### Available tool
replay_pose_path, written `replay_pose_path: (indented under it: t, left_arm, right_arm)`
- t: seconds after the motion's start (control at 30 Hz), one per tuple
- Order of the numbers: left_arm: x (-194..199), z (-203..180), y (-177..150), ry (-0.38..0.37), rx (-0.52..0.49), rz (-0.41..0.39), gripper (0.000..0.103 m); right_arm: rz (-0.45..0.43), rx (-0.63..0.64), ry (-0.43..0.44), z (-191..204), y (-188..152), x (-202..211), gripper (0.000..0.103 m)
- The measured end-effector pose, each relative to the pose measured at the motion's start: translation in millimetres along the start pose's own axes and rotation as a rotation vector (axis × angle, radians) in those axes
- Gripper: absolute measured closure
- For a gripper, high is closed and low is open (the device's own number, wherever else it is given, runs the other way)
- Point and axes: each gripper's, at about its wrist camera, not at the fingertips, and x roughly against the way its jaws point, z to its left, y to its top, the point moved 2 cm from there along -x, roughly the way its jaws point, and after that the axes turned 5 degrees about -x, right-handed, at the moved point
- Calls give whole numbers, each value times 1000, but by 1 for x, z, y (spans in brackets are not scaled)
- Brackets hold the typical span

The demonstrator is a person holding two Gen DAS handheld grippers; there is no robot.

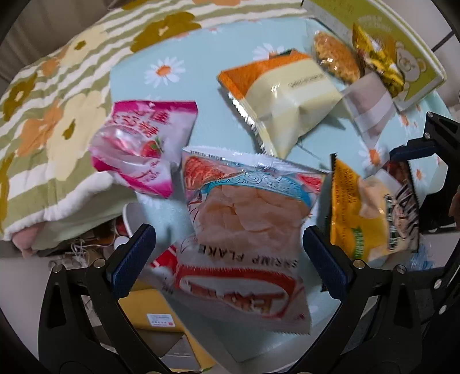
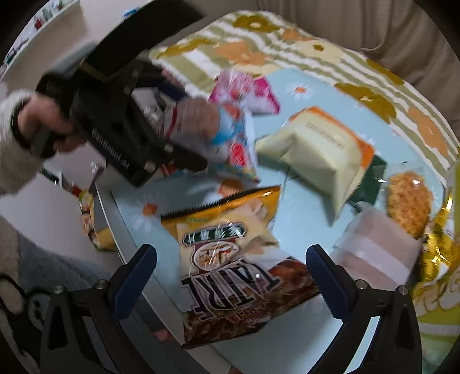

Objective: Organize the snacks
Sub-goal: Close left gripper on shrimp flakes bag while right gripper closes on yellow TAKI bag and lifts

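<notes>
My left jaws [image 1: 230, 253] stand wide apart around the shrimp flakes bag [image 1: 244, 238], centre frame, long axis pointing away. My right jaws [image 2: 231, 273], also apart, flank the nut bag [image 2: 238, 276].

place: home | floral quilt [image 1: 51, 120] | daisy tablecloth [image 1: 178, 86] | sofa [image 2: 345, 26]
</notes>
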Motion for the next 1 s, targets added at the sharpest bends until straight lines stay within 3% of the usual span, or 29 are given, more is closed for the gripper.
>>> replay_pose_path:
  t: [0.1,0.17,0.43,0.7,0.77,1.0]
  left_arm:
    - [-6,-1,-2,3,-9,-6,5]
    - [-10,-4,-3,-3,-20,2,18]
    - [-10,-3,-7,-29,-13,-13,30]
    - [-7,-7,-14,-19,-11,-27,31]
    - [-6,-7,-16,-14,-6,-25,31]
    - [6,-9,-23,23,40,-34,31]
  right_arm:
    - [17,29,-26,3,1,-9,0]
    - [26,26,-28,1,2,-13,0]
    - [54,32,-61,-8,9,-24,1]
    - [101,45,-27,-16,6,-34,25]
    - [103,47,-25,-17,7,-33,35]
    - [79,37,-48,-19,5,-22,40]
